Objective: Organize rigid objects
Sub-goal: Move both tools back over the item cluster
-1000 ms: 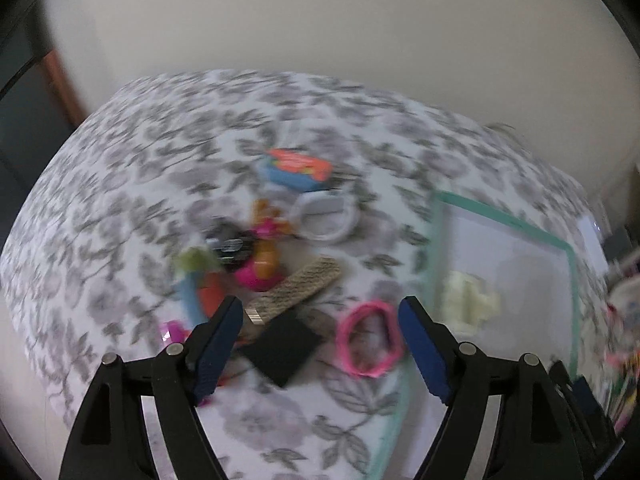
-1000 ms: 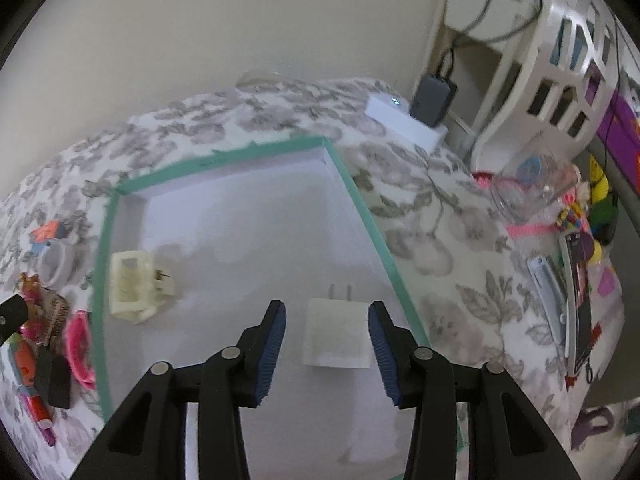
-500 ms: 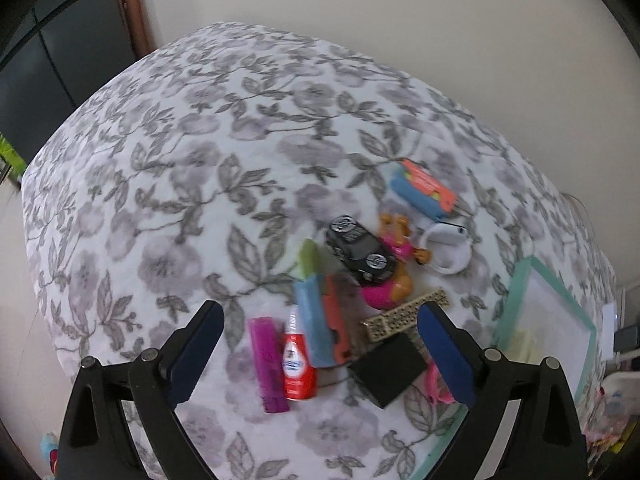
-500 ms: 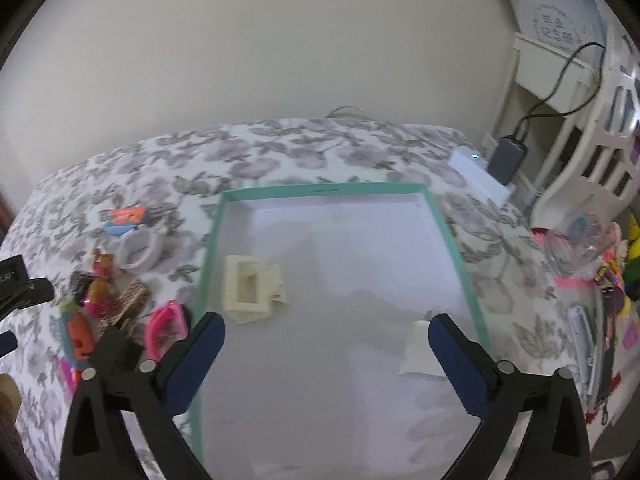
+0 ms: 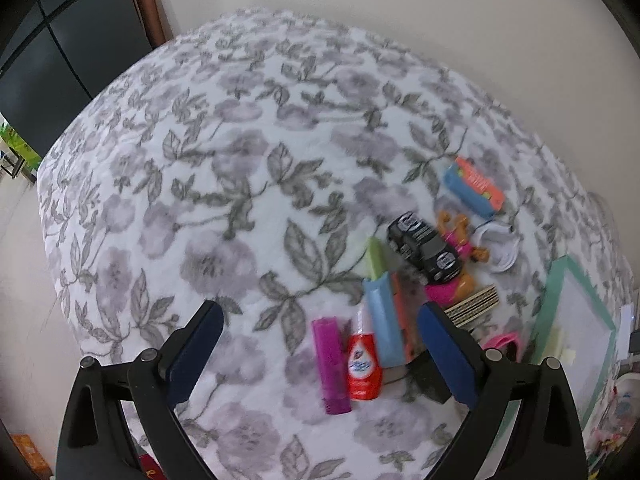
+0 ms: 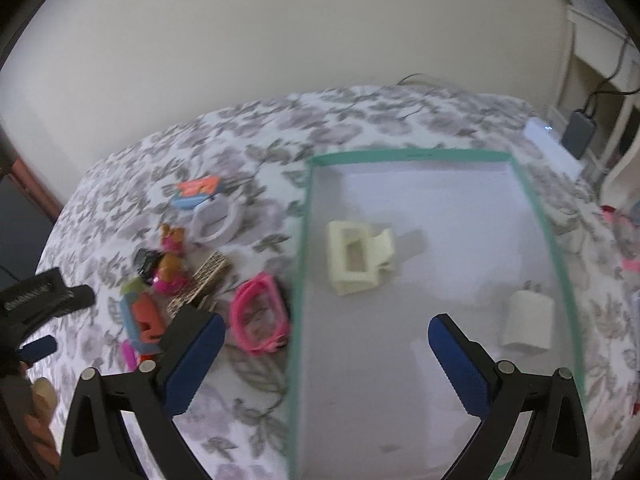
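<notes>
A pile of small objects lies on the floral bed cover: a purple comb (image 5: 330, 364), a red glue bottle (image 5: 362, 364), a blue-orange toy (image 5: 384, 320), a black toy car (image 5: 424, 246), a pink ring (image 6: 260, 312) and a white ring (image 6: 214, 220). A white tray with a green rim (image 6: 302, 248) holds a cream clip (image 6: 358, 256) and a white charger plug (image 6: 528, 318). My left gripper (image 5: 316, 352) is open and empty above the comb and bottle. My right gripper (image 6: 326, 364) is open and empty over the tray's left rim.
An orange-blue box (image 5: 474, 186) lies at the far side of the pile. A white power strip (image 6: 554, 146) and dark adapter (image 6: 580, 134) sit beyond the tray. A wall runs behind the bed. The left gripper's body (image 6: 36, 308) shows at the right wrist view's left edge.
My left gripper swung left over the pile and its jaws widened. My right gripper let go of the white plug, opened wide, rose and moved left.
</notes>
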A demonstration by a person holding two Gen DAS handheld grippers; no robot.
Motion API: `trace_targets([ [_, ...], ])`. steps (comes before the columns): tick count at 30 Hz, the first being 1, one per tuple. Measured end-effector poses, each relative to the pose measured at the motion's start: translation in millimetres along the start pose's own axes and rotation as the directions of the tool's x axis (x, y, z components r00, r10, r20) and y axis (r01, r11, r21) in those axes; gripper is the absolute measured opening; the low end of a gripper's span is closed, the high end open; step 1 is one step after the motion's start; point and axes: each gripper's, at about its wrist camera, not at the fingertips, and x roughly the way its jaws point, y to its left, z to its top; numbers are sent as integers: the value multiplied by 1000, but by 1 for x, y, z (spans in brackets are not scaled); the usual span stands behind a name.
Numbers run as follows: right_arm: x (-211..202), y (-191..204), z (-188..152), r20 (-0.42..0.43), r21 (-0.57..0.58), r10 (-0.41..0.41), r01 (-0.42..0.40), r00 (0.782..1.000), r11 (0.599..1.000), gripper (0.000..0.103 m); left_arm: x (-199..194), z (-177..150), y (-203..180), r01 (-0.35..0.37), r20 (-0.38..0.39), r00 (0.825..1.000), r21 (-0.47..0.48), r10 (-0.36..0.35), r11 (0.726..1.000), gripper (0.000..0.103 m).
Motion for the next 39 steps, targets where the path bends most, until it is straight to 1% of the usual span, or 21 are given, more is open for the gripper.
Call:
trace_targets([
  [5,10,28,-7,-53,-42,90,-92,995,995,103,12,-1,13,4,-46,999,-39,-5,999,98],
  [9,19,46,-12,-83,-88,99,-106,992,990,100,20,-1,23,-24,-67,998,-71,19,997,98],
  [12,26,58,-15,-109,-102,117,-128,987,986,98,29,-2,29,-46,-99,994,-88,37,995,98],
  [16,34,69,-19,-133,-110,125,-140,983,984,93,39,-5,36,-44,-148,989,-112,27,993,98],
  [17,36,72,-19,-139,-110,128,-144,982,983,91,40,-5,37,-43,-153,988,-117,24,992,98],
  [20,43,76,-21,-154,-98,134,-150,979,984,89,43,-5,43,-48,-165,986,-133,26,990,98],
  [25,49,78,-20,-159,-75,128,-141,979,987,85,48,-5,57,-57,-177,984,-170,27,984,98],
  [28,50,80,-18,-150,-75,144,-157,978,985,84,51,-6,63,-57,-186,982,-179,23,982,98],
  [31,51,80,-17,-150,-69,142,-153,978,986,83,53,-6,64,-53,-195,981,-185,17,981,98],
  [35,52,79,-15,-141,-58,148,-158,979,986,75,55,-7,66,-48,-205,979,-191,8,981,98],
  [39,53,78,-14,-138,-36,152,-158,979,987,70,60,-7,68,-45,-212,977,-201,2,979,98],
])
